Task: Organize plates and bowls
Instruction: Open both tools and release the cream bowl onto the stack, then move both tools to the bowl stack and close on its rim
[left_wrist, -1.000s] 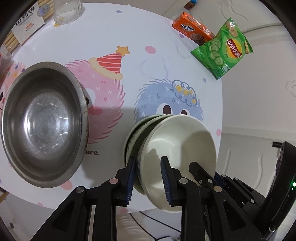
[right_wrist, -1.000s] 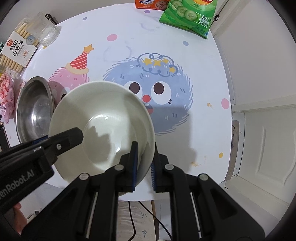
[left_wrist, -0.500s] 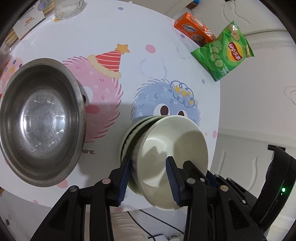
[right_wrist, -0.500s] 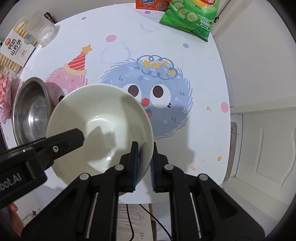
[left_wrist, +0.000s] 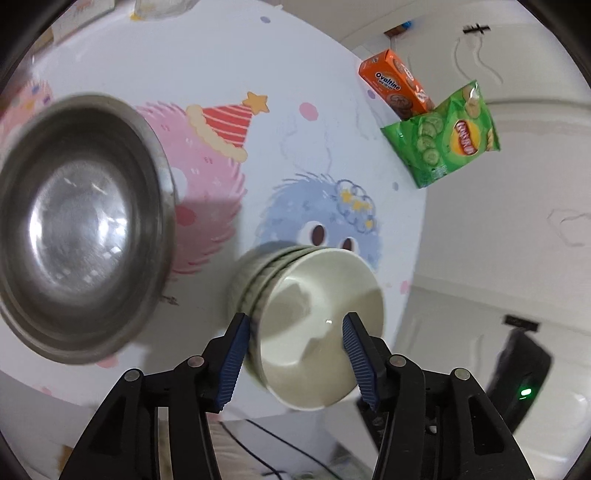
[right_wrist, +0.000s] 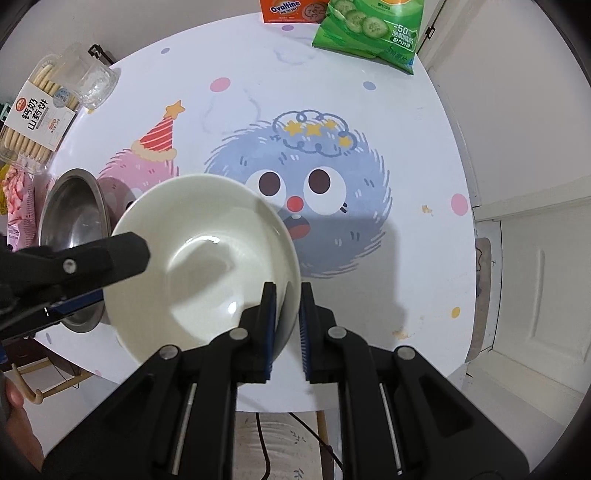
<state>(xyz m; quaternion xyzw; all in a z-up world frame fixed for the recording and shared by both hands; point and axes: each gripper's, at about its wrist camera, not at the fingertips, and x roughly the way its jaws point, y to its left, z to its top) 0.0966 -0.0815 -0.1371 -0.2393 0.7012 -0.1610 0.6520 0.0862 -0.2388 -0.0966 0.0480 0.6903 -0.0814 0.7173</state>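
Note:
A stack of nested cream bowls (left_wrist: 314, 332) stands near the round table's front edge; from above I see only the top bowl (right_wrist: 203, 254). My right gripper (right_wrist: 286, 325) is shut on that bowl's near rim, one pad inside and one outside. My left gripper (left_wrist: 295, 350) straddles the stack's left wall. Its jaws are opening and neither pad presses on the wall. One of its fingers (right_wrist: 107, 254) reaches over the bowl's left rim in the right wrist view. A large steel bowl (left_wrist: 81, 229) sits to the left of the stack.
An orange Ovaltine box (left_wrist: 395, 85) and a green crisps bag (left_wrist: 443, 136) lie at the table's far right edge. At the far left are a biscuit pack (right_wrist: 33, 118), a clear jar (right_wrist: 92, 81) and a pink packet (right_wrist: 18, 206). The patterned tabletop (right_wrist: 406, 147) is white.
My left gripper's jaws have spread wide, letting go of the bowl wall that they pinched a second ago. The right gripper keeps its hold and has not moved.

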